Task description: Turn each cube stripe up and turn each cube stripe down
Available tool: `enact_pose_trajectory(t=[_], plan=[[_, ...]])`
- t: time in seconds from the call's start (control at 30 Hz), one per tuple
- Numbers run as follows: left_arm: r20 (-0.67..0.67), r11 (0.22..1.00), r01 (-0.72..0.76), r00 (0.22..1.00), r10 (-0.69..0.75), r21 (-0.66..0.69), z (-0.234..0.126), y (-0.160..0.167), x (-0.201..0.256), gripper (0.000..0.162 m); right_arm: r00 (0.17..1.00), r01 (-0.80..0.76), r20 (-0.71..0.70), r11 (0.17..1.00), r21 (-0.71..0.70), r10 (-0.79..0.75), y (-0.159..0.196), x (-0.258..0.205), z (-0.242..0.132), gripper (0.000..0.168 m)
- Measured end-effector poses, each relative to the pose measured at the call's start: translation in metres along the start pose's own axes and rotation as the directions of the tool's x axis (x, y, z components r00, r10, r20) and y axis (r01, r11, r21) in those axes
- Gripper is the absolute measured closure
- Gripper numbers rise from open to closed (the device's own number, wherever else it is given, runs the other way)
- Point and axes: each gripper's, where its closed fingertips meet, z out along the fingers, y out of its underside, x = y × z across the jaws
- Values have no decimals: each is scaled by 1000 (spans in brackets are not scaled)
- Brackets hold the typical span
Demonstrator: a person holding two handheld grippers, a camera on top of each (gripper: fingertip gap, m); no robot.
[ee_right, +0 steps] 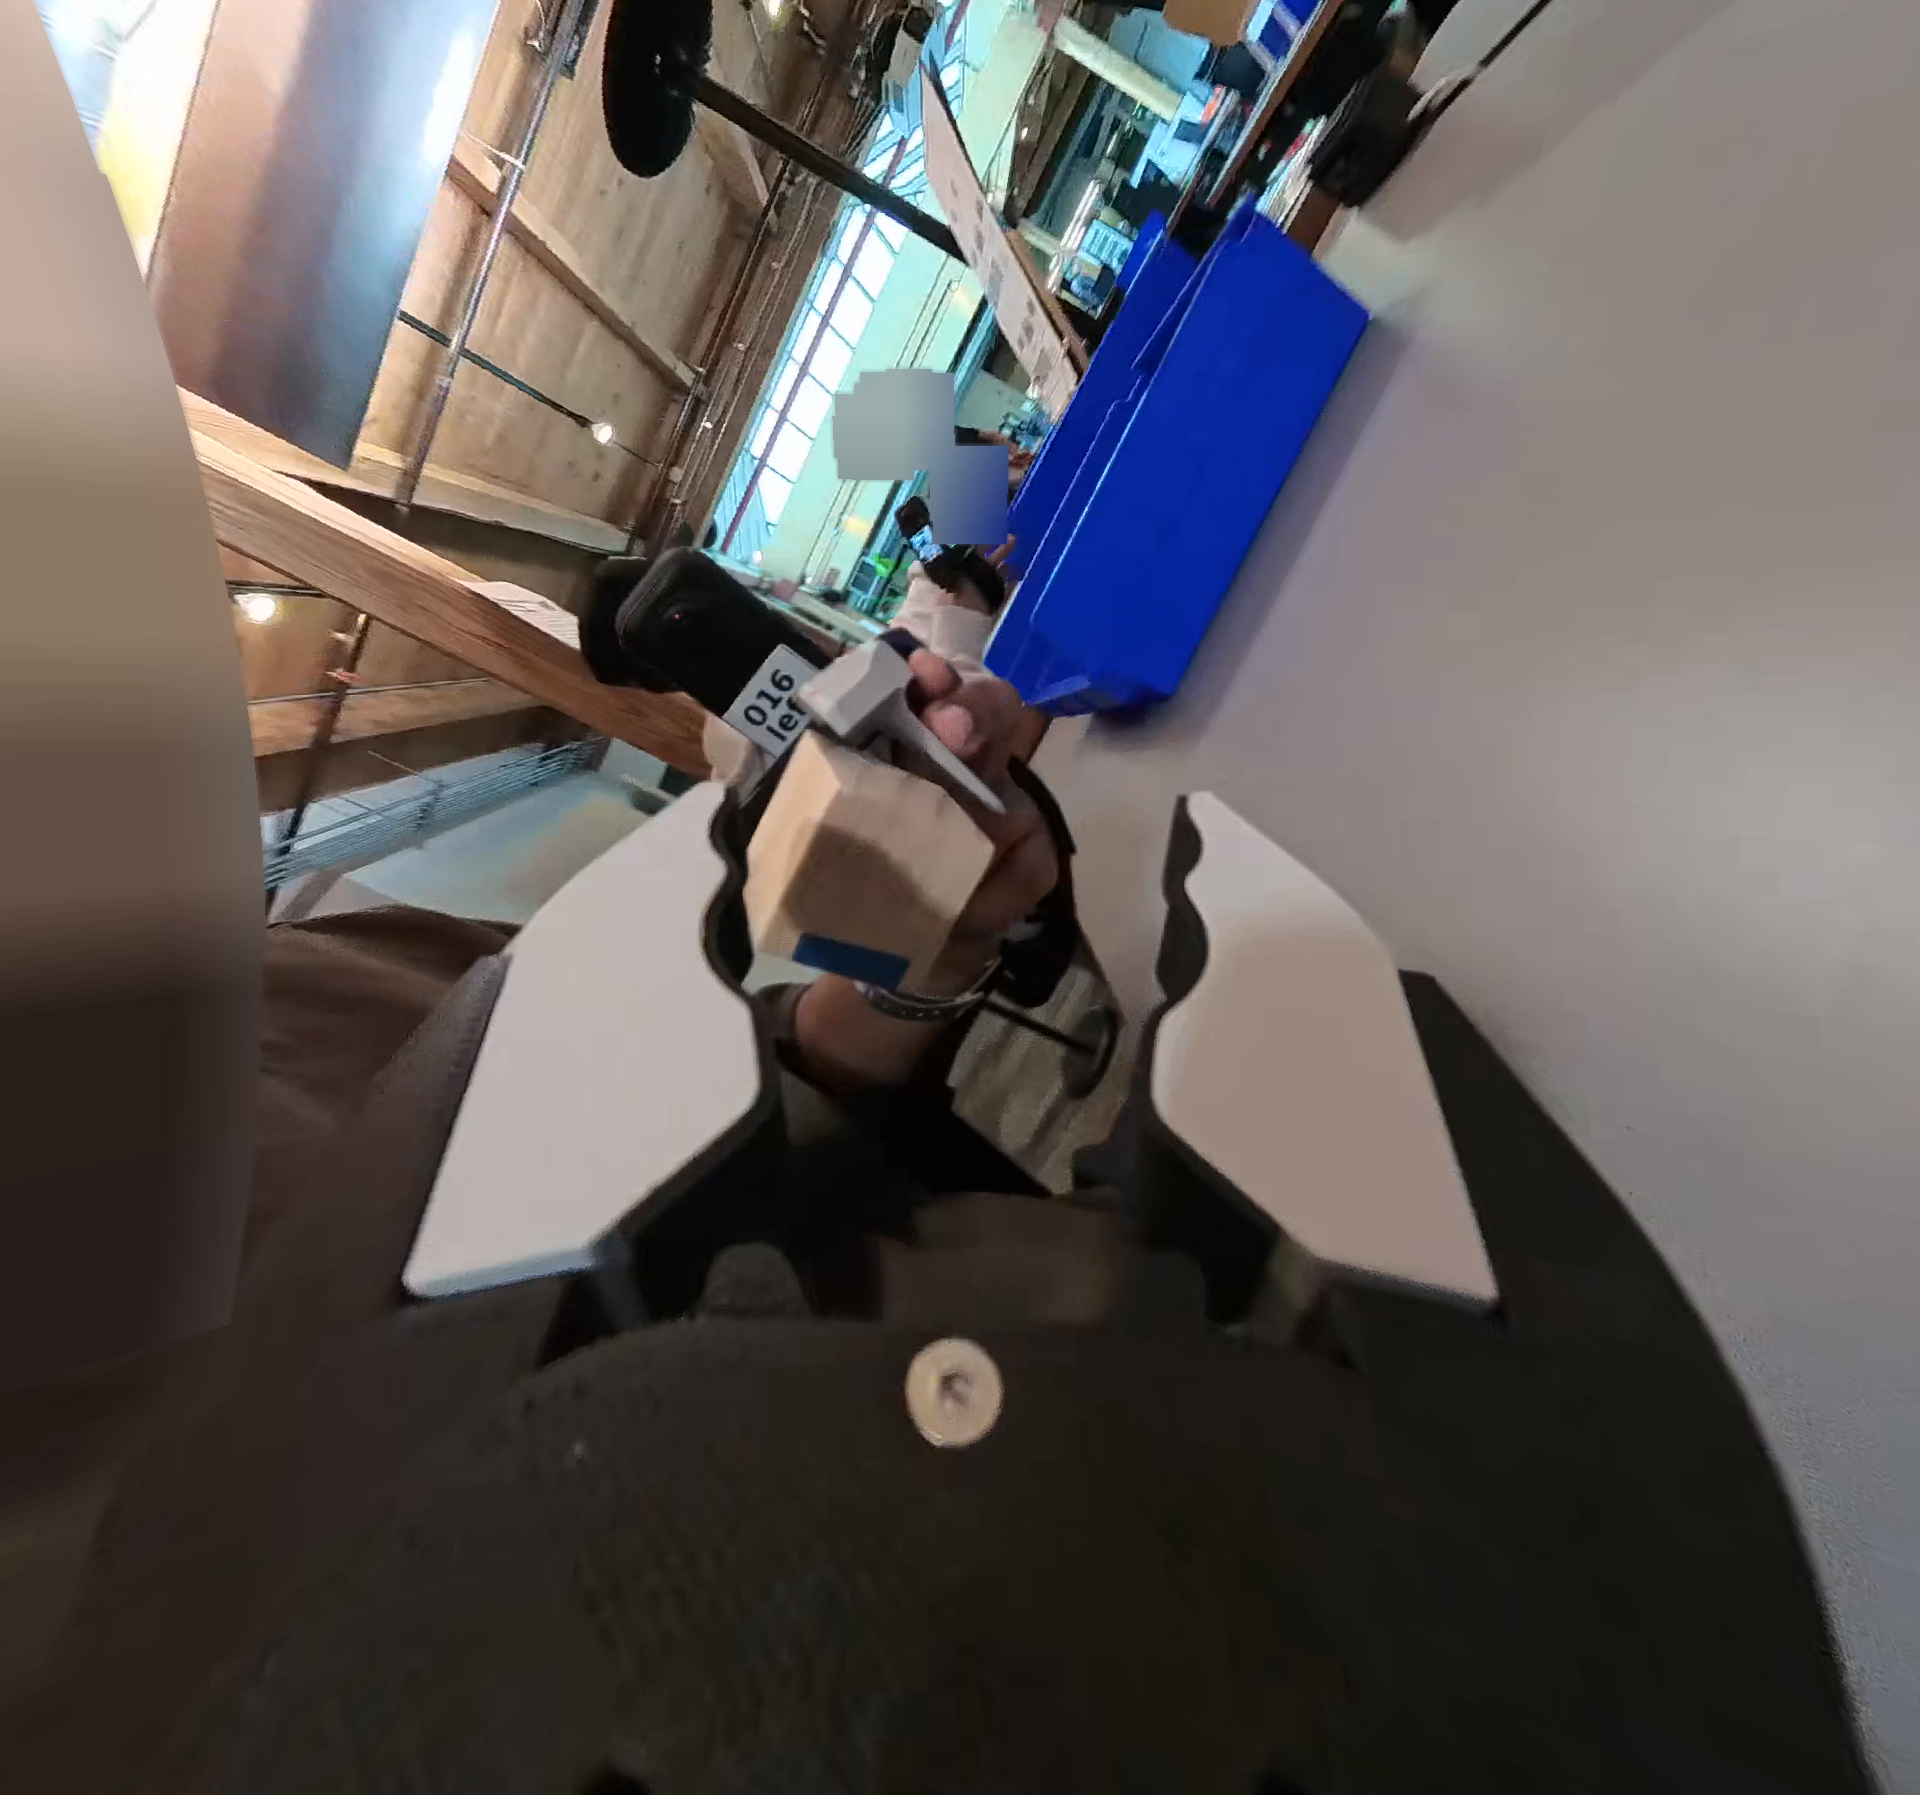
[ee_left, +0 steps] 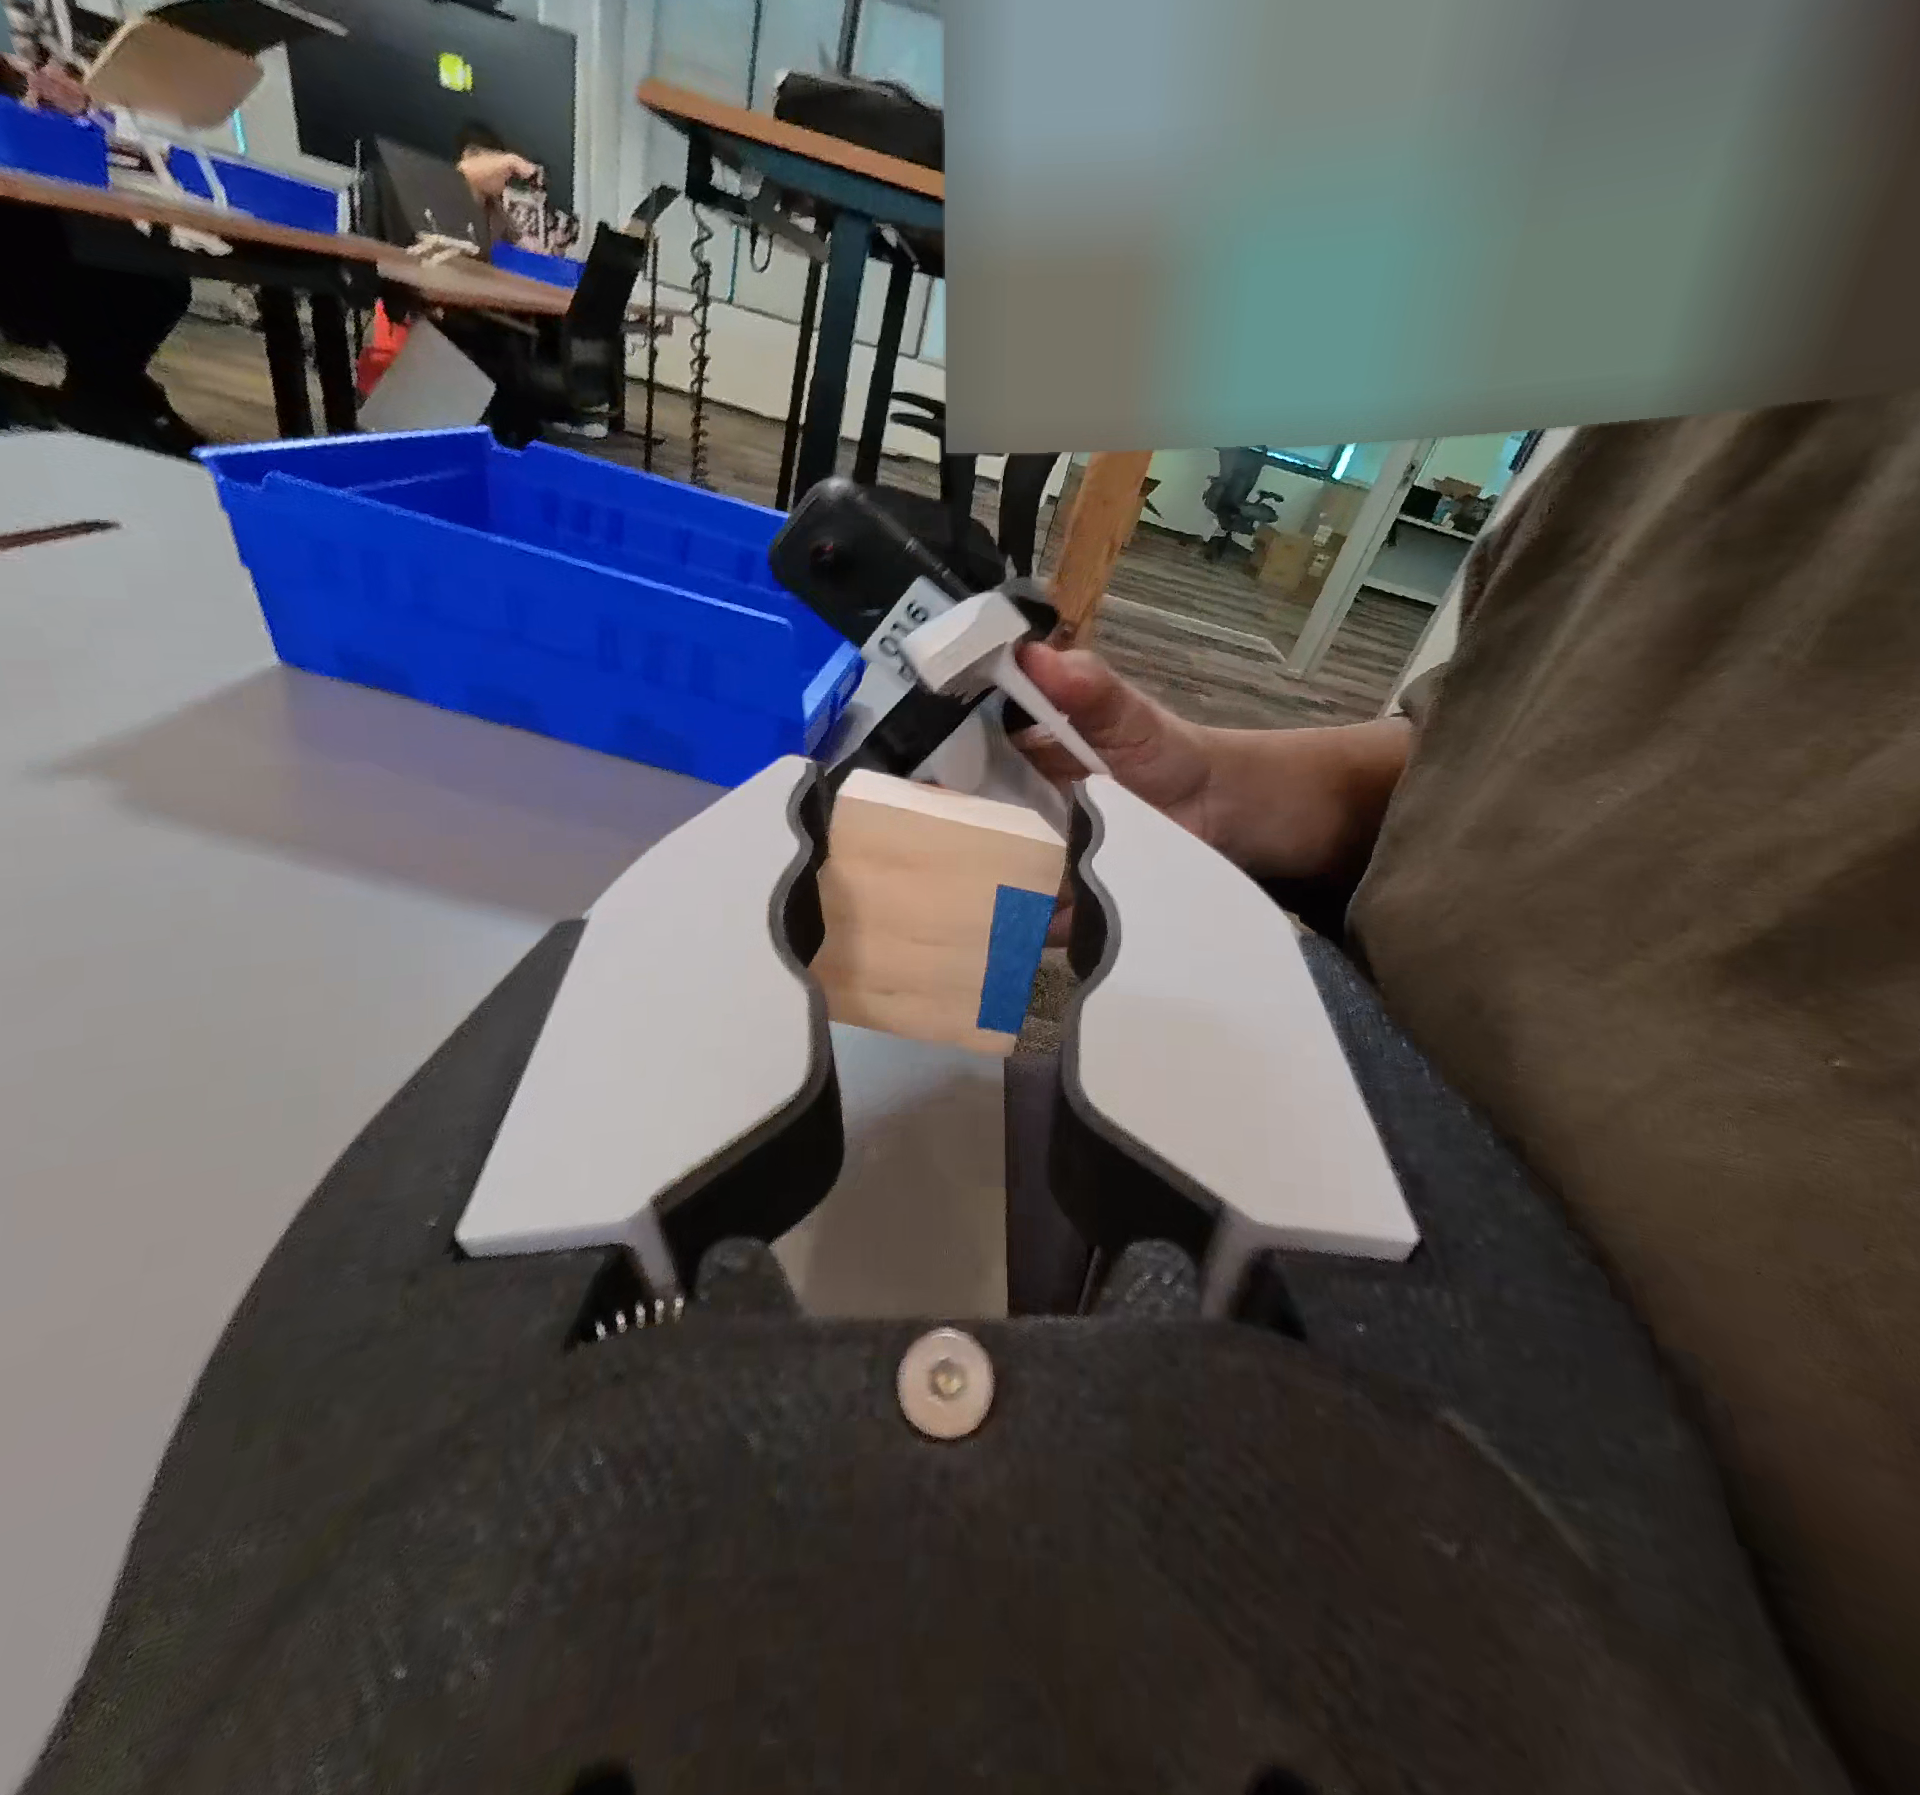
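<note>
A: left gripper (ee_left: 940,898) is pinching the cube (ee_left: 925,924) mid-frame, blue stripe (ee_left: 1013,961) facing the camera.

B: yep, and the right gripper (ee_right: 951,888) is spread wide, holding nothing. Bin (ee_left: 520,592) sits upper left.

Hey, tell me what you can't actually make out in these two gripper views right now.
- Left wrist view: the wooden cube's side faces are hidden by the left gripper's fingers.
- Left wrist view: a blur patch covers the upper right.
- Right wrist view: the blue bin's inside is hidden by its wall.
- Both views: other cubes are not in view.
</note>
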Motion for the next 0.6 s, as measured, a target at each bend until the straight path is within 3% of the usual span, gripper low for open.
enact_pose_trajectory(t=[0.23, 0.37, 0.5, 0.6], plan=[[-86, 999, -2, 996, 6, 47, 3, -9, 17, 118, 973, -138, 163, 980, -146, 161, 31, -23, 16, 90], [-113, 1000, -18, 993, 18, 5, 8, -2, 23, 117, 916, -236, 278, 949, -208, 289, 39, -37, 17, 120], [-83, 1000, -5, 997, 6, 6, 9, -2, 20, 117, 921, -219, 281, 956, -193, 268, 34, -36, 16, 121], [-21, 998, 42, 999, -41, 50, 9, -7, 10, 113, 956, -110, 258, 986, -124, 140, 21, -39, 12, 122]])
